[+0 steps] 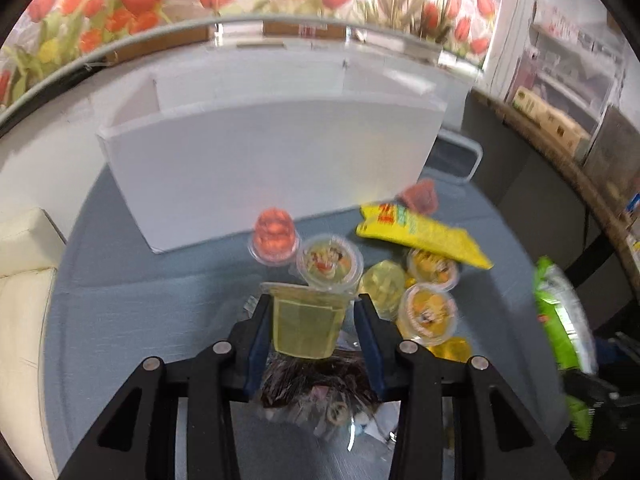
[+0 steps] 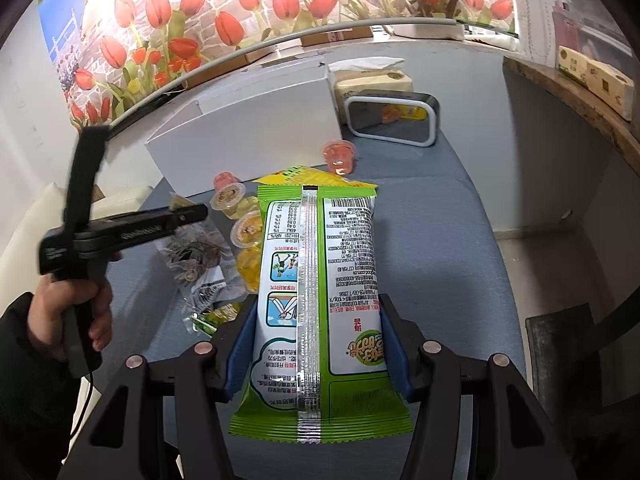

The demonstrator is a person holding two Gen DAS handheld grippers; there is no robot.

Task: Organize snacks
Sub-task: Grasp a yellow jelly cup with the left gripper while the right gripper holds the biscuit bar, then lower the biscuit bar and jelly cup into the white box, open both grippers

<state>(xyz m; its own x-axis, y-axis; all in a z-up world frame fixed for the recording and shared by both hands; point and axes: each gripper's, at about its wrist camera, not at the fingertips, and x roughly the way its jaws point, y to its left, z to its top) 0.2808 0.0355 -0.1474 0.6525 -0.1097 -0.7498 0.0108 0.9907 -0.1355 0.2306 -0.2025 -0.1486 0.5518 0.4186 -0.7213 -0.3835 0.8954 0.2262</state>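
My left gripper is shut on a pale yellow-green jelly cup, held a little above a dark crinkly snack packet. Beyond it lie several more jelly cups: a red one, one with a cartoon lid and orange-yellow ones. A yellow snack bag rests on them. My right gripper is shut on a green snack bag, back side up, with its silver seam showing. That bag appears blurred at the right of the left wrist view. The left gripper shows side-on in the right wrist view, with a hand on its handle.
A tall white open box stands behind the pile on the blue-grey table. A grey-framed mirror and a tissue pack sit at the back right beside the box. A tulip mural covers the wall.
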